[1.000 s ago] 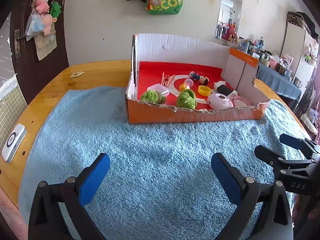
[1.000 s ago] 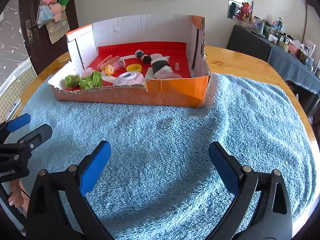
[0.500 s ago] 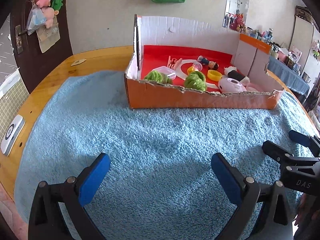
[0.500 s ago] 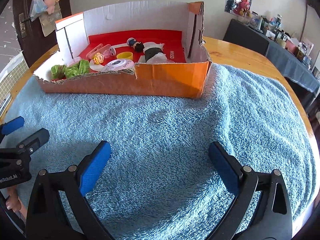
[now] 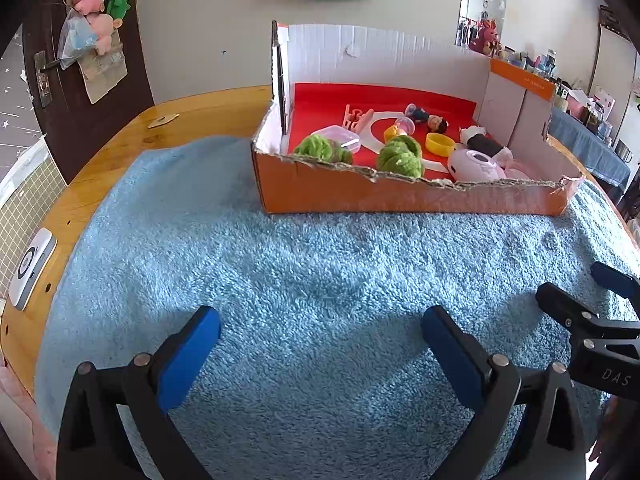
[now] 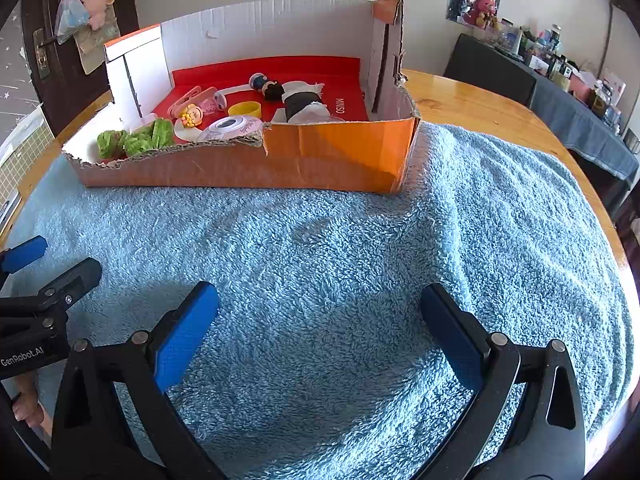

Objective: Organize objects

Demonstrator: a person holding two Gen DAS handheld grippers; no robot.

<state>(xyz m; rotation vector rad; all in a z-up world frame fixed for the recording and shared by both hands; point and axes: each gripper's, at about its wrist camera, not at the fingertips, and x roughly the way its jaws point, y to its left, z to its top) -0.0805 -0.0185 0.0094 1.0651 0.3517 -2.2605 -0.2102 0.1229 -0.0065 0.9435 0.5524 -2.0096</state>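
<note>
An orange cardboard box (image 5: 400, 198) (image 6: 320, 164) with a red floor stands at the far side of a blue towel (image 5: 320, 288) (image 6: 340, 248). Inside lie two green knitted balls (image 5: 400, 156) (image 6: 136, 142), a yellow ring (image 5: 439, 144) (image 6: 245, 109), a pink-white round device (image 5: 474, 165) (image 6: 230, 125), small dolls (image 5: 428, 118) (image 6: 267, 87) and a clear lidded case (image 5: 340, 136). My left gripper (image 5: 320, 340) hovers open over the near towel, nothing between its blue pads. Beside it my right gripper (image 6: 320, 320) is open and empty too; its fingers (image 5: 568, 312) show at the left wrist view's right edge.
The towel covers a round wooden table (image 5: 120, 148) (image 6: 480, 108). A white remote-like device (image 5: 32, 272) lies at the table's left edge. A dark door (image 5: 60, 80) with hanging plush toys stands behind left; cluttered shelves (image 6: 560, 68) lie to the right.
Both grippers have drawn closer to the box, which now looks larger in both views. Both stayed open and empty. Nothing in the box moved.
</note>
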